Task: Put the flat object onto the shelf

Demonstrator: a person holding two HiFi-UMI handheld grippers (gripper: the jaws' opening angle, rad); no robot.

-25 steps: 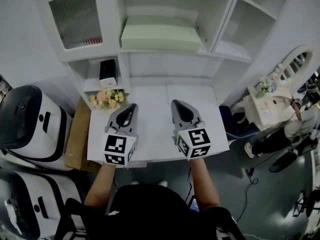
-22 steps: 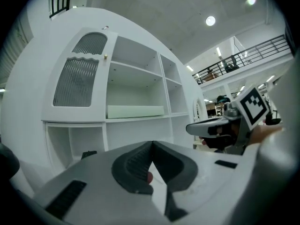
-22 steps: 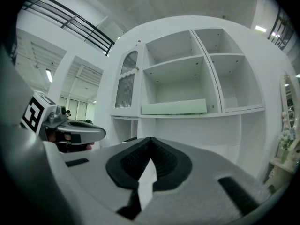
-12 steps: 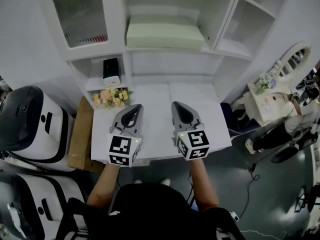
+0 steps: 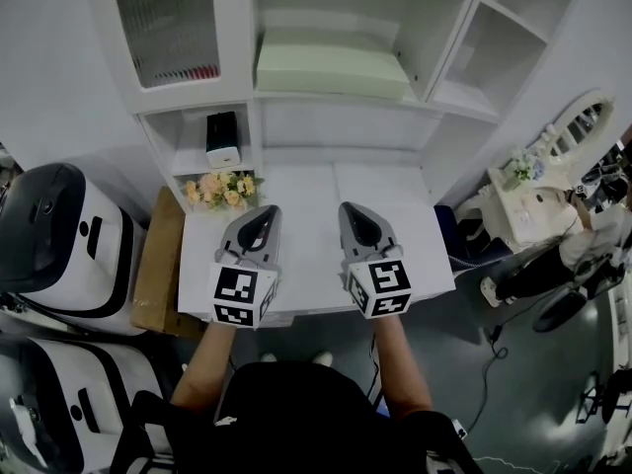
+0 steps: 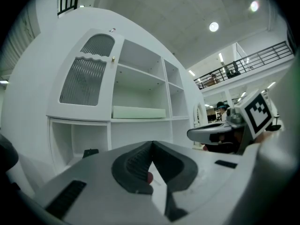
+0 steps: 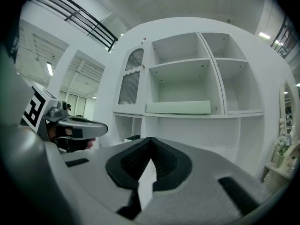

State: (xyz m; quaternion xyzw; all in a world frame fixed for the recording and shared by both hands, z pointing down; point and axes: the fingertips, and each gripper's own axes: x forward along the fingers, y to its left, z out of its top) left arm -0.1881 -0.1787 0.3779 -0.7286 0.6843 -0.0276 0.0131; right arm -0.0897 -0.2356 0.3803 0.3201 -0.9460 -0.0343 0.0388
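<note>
The flat object is a pale green slab (image 5: 331, 67) lying on the middle shelf of the white cabinet (image 5: 346, 102). It also shows in the left gripper view (image 6: 138, 112) and the right gripper view (image 7: 178, 108), far ahead of the jaws. My left gripper (image 5: 265, 211) and right gripper (image 5: 351, 208) hover side by side over the white desk top (image 5: 316, 181), pointing level at the cabinet. Both are shut with nothing between the jaws, tips meeting in the left gripper view (image 6: 151, 144) and the right gripper view (image 7: 151, 140).
A flower bunch (image 5: 222, 188) lies on the desk's back left, below a cubby holding a black and white box (image 5: 223, 141). A ribbed glass door (image 5: 168, 28) closes the upper left compartment. White machines (image 5: 59, 240) and cardboard (image 5: 153, 265) stand left; a mirrored vanity (image 5: 538, 200) stands right.
The head view has shifted slightly. Both grippers stay shut over the desk, hardly moved, and the green slab lies where it was.
</note>
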